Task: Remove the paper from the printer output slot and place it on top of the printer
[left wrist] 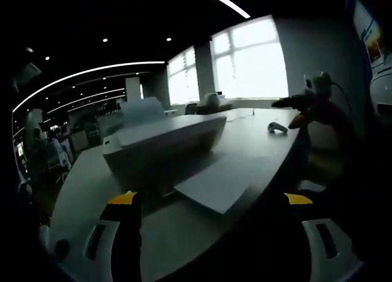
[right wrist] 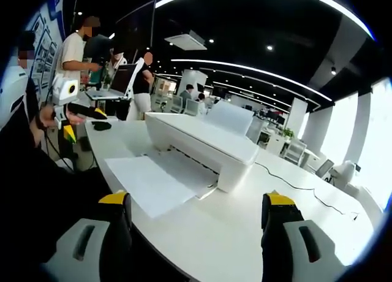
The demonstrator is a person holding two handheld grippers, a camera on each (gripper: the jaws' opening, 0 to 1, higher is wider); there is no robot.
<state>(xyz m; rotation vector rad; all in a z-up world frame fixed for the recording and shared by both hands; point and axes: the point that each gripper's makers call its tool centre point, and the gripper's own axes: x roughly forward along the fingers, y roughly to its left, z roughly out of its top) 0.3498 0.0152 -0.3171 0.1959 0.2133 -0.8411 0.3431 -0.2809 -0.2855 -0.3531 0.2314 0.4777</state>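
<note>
In the left gripper view the left tongs (left wrist: 211, 202) rise from the bottom with their yellow-tipped jaws spread wide and nothing between them. Beyond them a white printer (left wrist: 164, 142) stands on a long pale counter (left wrist: 257, 141). A sheet of paper (left wrist: 214, 185) lies in the printer's output slot, resting on the tray and reaching out toward the counter's near edge. Farther right on the counter lies a small grey object (left wrist: 277, 128), too dim to name. At the right edge the other gripper (left wrist: 306, 104) comes into view, held above the counter's far side; how its jaws stand cannot be told from here. Bright windows (left wrist: 245, 61) fill the wall behind.

In the right gripper view, at far left, people (right wrist: 73, 49) stand around a laptop (right wrist: 116, 83), and the other gripper (right wrist: 76, 107) shows near the counter's end beside a small dark object (right wrist: 101, 125). Next comes the paper (right wrist: 153, 181), lying flat out of the printer's (right wrist: 202, 141) slot with its free end toward the counter (right wrist: 245, 233) edge. The right tongs (right wrist: 196, 208) are open wide, jaws well apart, holding nothing, just short of the paper. A thin cable (right wrist: 300, 179) runs across the counter to the right of the printer.
</note>
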